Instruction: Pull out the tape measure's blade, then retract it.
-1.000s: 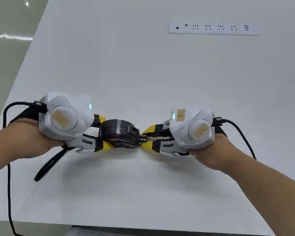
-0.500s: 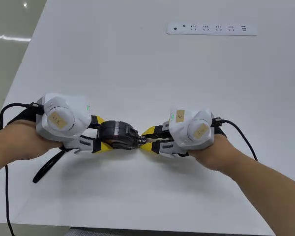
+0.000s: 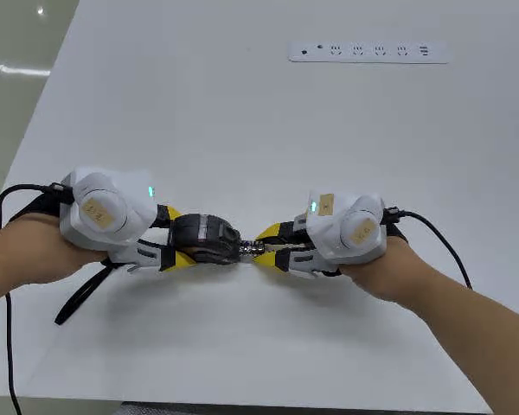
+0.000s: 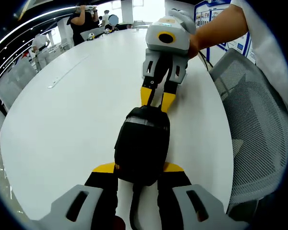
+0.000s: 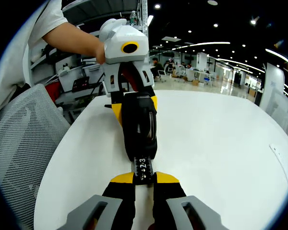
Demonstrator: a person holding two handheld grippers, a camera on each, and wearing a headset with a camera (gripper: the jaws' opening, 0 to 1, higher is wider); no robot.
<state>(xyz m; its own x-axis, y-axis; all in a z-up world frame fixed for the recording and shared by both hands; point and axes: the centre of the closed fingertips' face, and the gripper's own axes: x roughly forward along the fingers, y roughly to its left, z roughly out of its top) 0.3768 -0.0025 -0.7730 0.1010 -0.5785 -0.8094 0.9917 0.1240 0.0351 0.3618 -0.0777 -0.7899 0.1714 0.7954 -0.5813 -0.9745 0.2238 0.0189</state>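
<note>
Clamps black plastic tape measure (image 3: 206, 239) in left gripper (image 3: 183, 251); pinches thin numbered steel blade (image 5: 143, 168) in right gripper (image 5: 144, 180). Likely springy, slick: best held at hook.

- We are seeing the tape measure (image 3: 206, 239) showing a black case with a grey band across its middle.
- We are reading pale numerals on the dark stub of blade (image 5: 143, 167), at six o'clock of the case in the right gripper view.
- We are finding the left gripper (image 4: 139, 167) and the right gripper (image 5: 144, 178) both wearing white shells, black jaws and yellow tips, each with a small green light glowing.
- We are looking at a plain white table (image 3: 242, 130), with a white power strip (image 3: 368, 52) lying at one o'clock.
- We are noting black cables (image 3: 13, 194) at nine and three o'clock.
</note>
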